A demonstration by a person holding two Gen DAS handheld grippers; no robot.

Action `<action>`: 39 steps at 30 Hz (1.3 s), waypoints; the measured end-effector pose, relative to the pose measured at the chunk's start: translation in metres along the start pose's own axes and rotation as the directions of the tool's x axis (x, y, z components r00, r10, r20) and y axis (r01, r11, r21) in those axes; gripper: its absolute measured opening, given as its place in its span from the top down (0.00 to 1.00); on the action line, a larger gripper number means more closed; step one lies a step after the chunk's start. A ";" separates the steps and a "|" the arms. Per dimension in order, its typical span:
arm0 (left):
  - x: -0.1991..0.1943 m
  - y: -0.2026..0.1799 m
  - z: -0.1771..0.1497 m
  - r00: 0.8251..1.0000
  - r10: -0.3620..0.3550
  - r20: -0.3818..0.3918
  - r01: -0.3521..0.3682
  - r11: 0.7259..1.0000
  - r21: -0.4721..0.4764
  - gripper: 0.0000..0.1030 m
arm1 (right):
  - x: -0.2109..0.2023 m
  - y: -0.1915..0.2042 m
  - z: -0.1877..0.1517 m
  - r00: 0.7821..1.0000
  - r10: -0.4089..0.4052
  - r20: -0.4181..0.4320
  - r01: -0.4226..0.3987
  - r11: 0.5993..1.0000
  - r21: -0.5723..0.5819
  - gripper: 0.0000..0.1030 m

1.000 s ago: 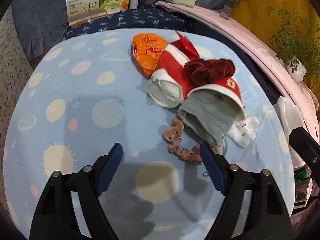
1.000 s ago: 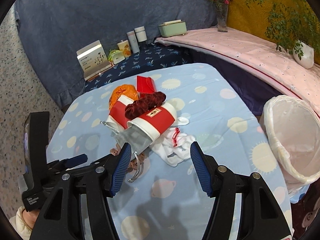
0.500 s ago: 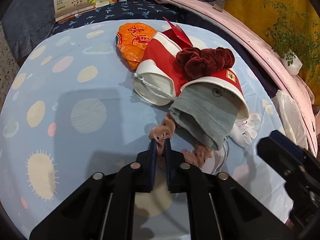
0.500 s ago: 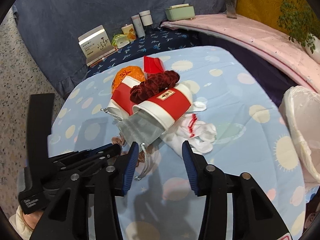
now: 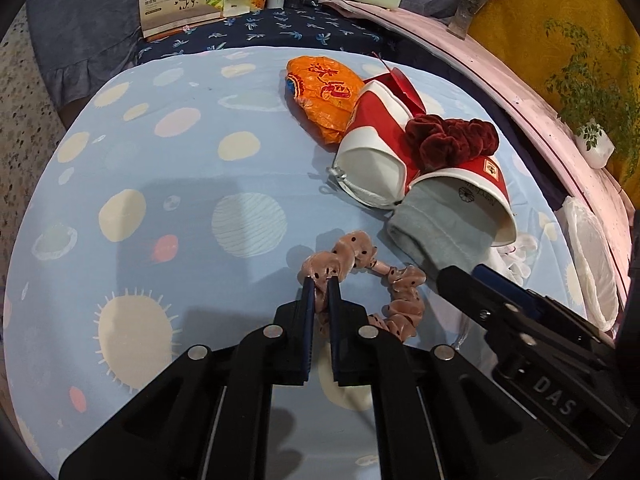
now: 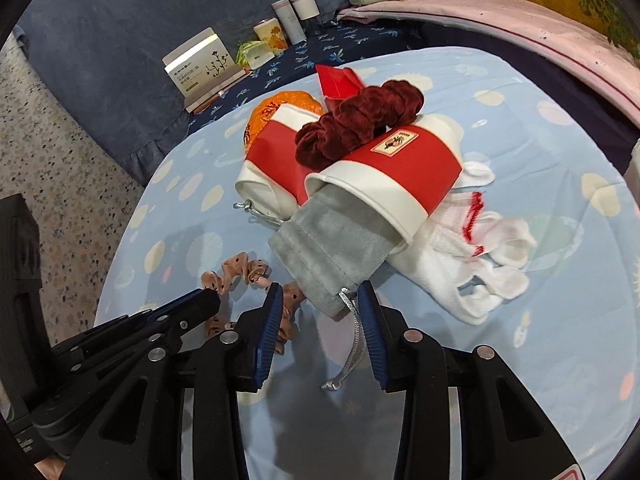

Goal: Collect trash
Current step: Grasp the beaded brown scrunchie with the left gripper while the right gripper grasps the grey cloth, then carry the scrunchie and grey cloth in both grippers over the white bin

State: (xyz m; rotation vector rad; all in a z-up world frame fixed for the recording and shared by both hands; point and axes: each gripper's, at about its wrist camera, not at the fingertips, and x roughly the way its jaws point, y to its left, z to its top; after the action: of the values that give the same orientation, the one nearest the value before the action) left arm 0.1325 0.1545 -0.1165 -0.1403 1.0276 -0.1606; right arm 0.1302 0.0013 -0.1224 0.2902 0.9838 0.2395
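My left tool (image 5: pixel 319 280) is clamped on the pink dotted scrunchie (image 5: pixel 362 258), jaws nearly together with the fabric pinched between them. The rest of the scrunchie lies on the table (image 5: pixel 160 200).

My right tool (image 6: pixel 320 296) is closing, with the drawstring end of the grey pouch (image 6: pixel 328 248) between the blue pads. From the frames the pads do not look pressed on it yet, so I would not call that a grip.

Progress, judged from how things lie: early. Nothing looks binned. The white-lined bin (image 5: pixel 592 256) sits off the table's far right edge and I can't see anything in it.

Left on the table, all in one heap:
- two red-and-white paper cups (image 6: pixel 384 164), on their sides, grey pouch stuck into the nearer one
- dark red scrunchie (image 6: pixel 360 120) lying on top of the cups
- orange wrapper (image 5: pixel 324 92) behind them
- red paper scrap (image 6: pixel 340 80) at the back
- white gloves (image 6: pixel 480 264) beside the nearer cup

Which of these counts as trash I can't say for sure. The cups and wrapper are the obvious ones.
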 end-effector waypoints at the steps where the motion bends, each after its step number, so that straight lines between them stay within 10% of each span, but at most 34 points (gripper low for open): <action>1: 0.000 0.000 0.000 1.000 -0.001 0.001 0.001 1.000 -0.001 0.94 | 0.003 0.001 0.000 1.000 -0.001 -0.005 0.001 1.000 -0.001 0.75; 16: -0.006 0.003 -0.002 1.000 0.015 0.008 -0.015 1.000 -0.003 0.94 | 0.019 -0.005 0.005 0.999 0.041 -0.029 -0.039 0.997 0.062 0.71; 20: -0.011 0.003 -0.002 1.000 0.015 0.017 -0.015 1.000 -0.003 0.94 | 0.017 0.000 0.005 0.998 0.051 -0.038 -0.049 0.998 0.039 0.92; 39: -0.088 -0.059 0.034 0.979 -0.093 0.180 0.082 0.994 0.068 0.94 | -0.135 0.001 0.022 0.959 0.079 0.271 -0.067 0.996 -0.053 0.93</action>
State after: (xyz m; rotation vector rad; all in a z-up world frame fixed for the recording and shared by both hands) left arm 0.1132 0.1151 -0.0145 -0.1425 0.8326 -0.2541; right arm 0.0769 -0.0449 -0.0059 0.3113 0.6949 0.2794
